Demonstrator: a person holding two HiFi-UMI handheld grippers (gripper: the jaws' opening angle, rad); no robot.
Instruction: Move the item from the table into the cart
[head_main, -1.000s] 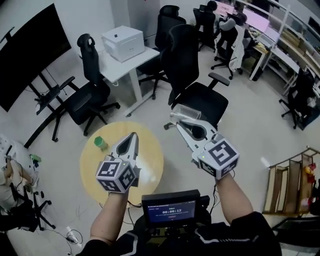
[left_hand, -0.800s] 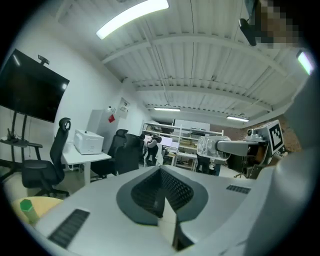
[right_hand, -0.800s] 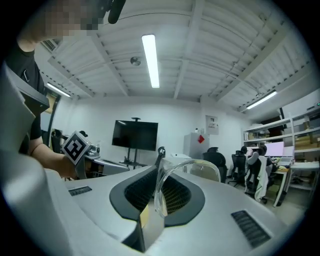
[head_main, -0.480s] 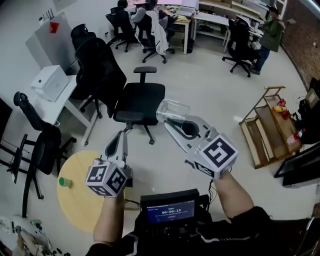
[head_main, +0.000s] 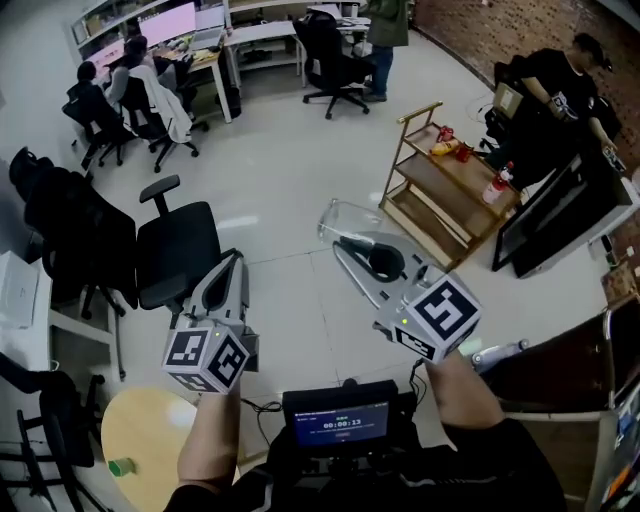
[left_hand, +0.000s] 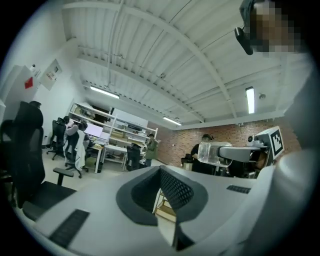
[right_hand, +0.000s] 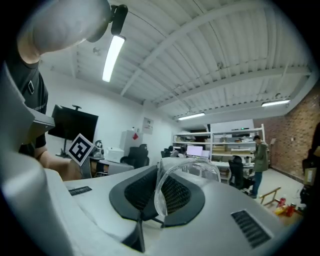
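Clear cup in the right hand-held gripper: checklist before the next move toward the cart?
1. Grip: clear cup pinched in the right hand-held gripper: ok.
2. The left hand-held gripper empty, jaws together: ok.
3. The cart visible in the head view: ok.
4. Free space on the cart: ok, its middle shelf looks bare.
5. Space around the cart: not ok, a person stands just behind it.
6. Cart within reach: not ok, floor lies between.
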